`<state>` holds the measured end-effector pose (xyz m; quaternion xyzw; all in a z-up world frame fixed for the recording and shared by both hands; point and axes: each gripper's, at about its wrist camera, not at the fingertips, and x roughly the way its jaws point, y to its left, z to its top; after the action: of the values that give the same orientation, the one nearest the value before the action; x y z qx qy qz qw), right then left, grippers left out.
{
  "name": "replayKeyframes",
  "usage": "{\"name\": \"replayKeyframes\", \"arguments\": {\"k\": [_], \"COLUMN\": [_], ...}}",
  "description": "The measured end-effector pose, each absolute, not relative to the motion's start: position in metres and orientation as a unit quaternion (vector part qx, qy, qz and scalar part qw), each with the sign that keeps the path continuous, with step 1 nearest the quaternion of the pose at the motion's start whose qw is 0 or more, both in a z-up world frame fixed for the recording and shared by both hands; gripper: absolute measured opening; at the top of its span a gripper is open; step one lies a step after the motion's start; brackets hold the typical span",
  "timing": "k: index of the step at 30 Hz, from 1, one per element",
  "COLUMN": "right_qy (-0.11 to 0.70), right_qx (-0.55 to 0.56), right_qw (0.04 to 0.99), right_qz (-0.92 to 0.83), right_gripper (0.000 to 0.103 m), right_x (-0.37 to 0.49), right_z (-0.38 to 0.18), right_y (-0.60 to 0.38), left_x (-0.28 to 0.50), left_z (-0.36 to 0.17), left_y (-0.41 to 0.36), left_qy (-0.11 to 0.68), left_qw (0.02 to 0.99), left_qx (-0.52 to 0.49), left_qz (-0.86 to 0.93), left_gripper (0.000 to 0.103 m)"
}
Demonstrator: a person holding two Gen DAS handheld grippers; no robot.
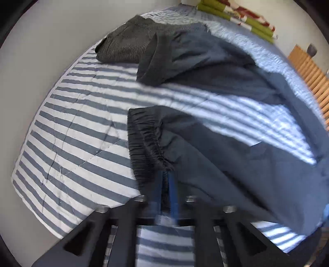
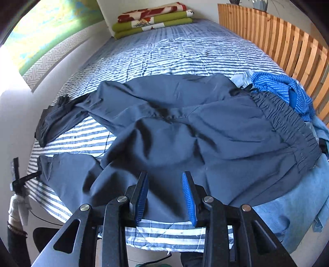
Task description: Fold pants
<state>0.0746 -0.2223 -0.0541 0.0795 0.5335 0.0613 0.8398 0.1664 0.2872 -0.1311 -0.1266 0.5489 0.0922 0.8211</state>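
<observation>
Left gripper (image 1: 166, 182): clamped on pants (image 1: 216, 143) cuff | right gripper (image 2: 165, 197): wide open, empty, over pants

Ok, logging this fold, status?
Left gripper shut on dark blue pants at elastic cuff. Right gripper open over pants. Pants spread on striped quilt. Blue striped garment touching waistband.

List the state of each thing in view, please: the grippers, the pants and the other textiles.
Left gripper: shut on a pant-leg cuff.
Right gripper: open, over the pants.
Pants: unfolded, spread out, wrinkled.
Blankets: folded, stacked.
Blue striped garment: crumpled.
</observation>
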Motion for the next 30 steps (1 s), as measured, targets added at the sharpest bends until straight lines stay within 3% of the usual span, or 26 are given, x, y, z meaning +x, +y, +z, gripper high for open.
{"name": "replayKeyframes", "arguments": {"k": [9,11,12,14,18,23,26,30], "right_qy": [0.520,0.516,0.515,0.512,0.492,0.482,0.497,0.521], "right_qx": [0.059,0.052,0.049,0.034,-0.002,-0.016,-0.043,-0.107], "right_qw": [0.848,0.851,0.851,0.854,0.864,0.864,0.848,0.823], "right_qz": [0.078,0.085,0.087,0.092,0.105,0.141,0.180,0.200], "right_gripper": [0.030,0.030,0.030,0.031,0.031,0.042,0.051,0.053], "right_x": [0.084,0.088,0.090,0.100,0.131,0.185,0.216,0.243], "right_z": [-0.048,-0.044,-0.042,-0.037,-0.020,-0.007,-0.021,-0.066], "right_y": [-0.200,-0.194,-0.190,-0.181,-0.152,-0.116,-0.078,-0.021], "left_x": [0.131,0.128,0.132,0.137,0.181,0.251,0.288,0.315], "left_z": [-0.058,-0.052,-0.052,-0.054,-0.057,-0.061,-0.072,-0.097], "left_y": [0.330,0.339,0.344,0.353,0.337,0.330,0.330,0.338], "left_qy": [0.506,0.501,0.507,0.511,0.512,0.504,0.510,0.524], "left_qw": [0.844,0.844,0.838,0.836,0.842,0.848,0.844,0.831], "left_qx": [-0.124,-0.107,-0.111,-0.134,-0.114,-0.127,-0.133,-0.157], "left_qz": [0.129,0.159,0.169,0.151,0.125,0.106,0.100,0.100], "left_gripper": [0.006,0.010,0.030,0.055,0.056,0.064,0.068,0.073]}}
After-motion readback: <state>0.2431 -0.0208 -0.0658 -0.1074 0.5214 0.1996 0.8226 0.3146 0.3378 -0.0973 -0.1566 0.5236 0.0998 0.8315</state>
